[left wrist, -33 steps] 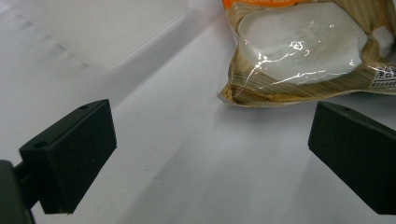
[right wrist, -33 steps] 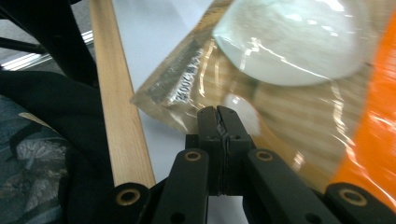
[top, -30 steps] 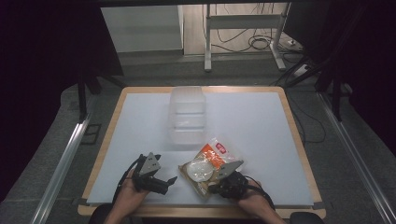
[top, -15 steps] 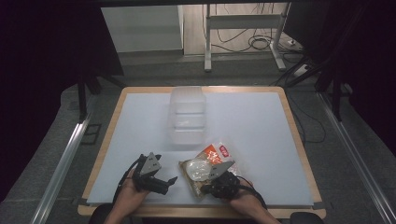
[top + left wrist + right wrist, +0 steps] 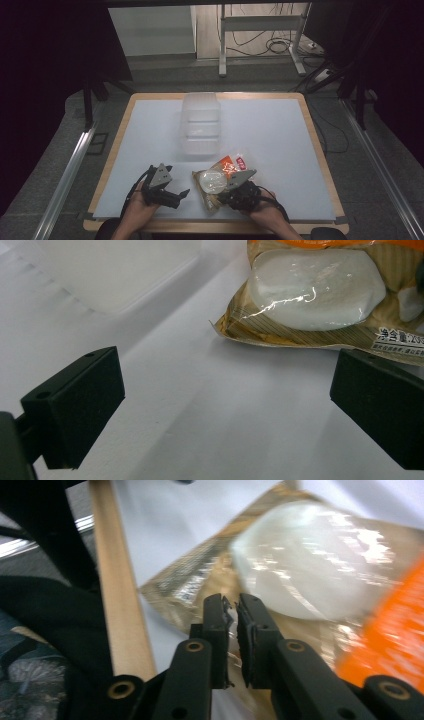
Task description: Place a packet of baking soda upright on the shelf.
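While clamped at the near edge: the snack packet (image 5: 221, 179), pinched along its near margin by the right gripper (image 5: 239, 187), jaws drawn almost together on the film.

Packet: lay at the near middle of the white table (image 5: 280, 145), orange printed end toward the far right, clear window with a pale round piece toward the near left, near corner close to the wooden rim (image 5: 117, 605).

Long axis: ran from near left to far right, slantwise to the table's edge.

Left gripper (image 5: 170, 194): held low at the near left, jaws wide apart, nothing between them.

Bearing from the open jaws: packet's crimped corner (image 5: 227, 330) sat ahead and to the right, just beyond the right-hand jaw, seen in the left gripper view.

Nearer hand: the right, already on the packet; the left just beside it, apart.

Clear container (image 5: 200, 122): stood farther off at mid-table, lidless as far as could be told, well apart from both grippers.

Likely next need, as a judgement: a short reach rightward by the left gripper to take the opposite corner.
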`<state>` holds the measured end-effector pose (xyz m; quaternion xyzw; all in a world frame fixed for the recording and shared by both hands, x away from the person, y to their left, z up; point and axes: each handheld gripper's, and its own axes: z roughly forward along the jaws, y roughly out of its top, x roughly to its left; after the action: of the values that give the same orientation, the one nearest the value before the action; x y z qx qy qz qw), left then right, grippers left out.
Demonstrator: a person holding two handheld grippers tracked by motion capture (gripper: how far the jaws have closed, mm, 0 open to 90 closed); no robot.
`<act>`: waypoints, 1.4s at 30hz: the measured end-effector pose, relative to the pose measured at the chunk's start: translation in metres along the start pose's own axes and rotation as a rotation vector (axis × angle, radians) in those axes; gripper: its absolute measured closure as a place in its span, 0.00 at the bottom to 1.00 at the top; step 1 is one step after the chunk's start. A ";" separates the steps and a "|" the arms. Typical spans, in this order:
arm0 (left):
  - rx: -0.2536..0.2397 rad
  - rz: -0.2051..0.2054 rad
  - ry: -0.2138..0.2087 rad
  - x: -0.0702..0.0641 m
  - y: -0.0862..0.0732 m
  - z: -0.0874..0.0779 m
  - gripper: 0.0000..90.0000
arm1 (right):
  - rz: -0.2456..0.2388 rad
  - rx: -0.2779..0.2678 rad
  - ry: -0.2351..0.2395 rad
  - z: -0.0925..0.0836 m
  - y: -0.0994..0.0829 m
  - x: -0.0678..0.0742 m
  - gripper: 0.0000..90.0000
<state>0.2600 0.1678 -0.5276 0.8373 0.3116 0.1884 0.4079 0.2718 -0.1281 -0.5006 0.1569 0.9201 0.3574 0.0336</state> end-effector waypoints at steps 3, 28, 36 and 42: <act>0.001 0.000 0.000 0.000 0.000 0.000 0.01 | 0.017 -0.008 -0.043 -0.010 -0.001 -0.009 0.83; 0.010 0.007 0.000 -0.001 0.000 0.002 0.01 | 0.188 -0.041 -0.312 -0.062 -0.025 -0.062 0.16; 0.011 0.006 -0.001 -0.001 0.000 0.002 0.01 | 0.185 -0.016 -0.281 -0.048 -0.027 -0.067 0.15; 0.013 0.007 -0.001 -0.001 0.000 0.002 0.01 | 0.213 -0.021 -0.170 -0.030 -0.028 -0.076 0.20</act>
<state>0.2602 0.1659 -0.5290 0.8410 0.3097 0.1873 0.4022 0.3313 -0.1907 -0.5004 0.2829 0.8884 0.3537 0.0751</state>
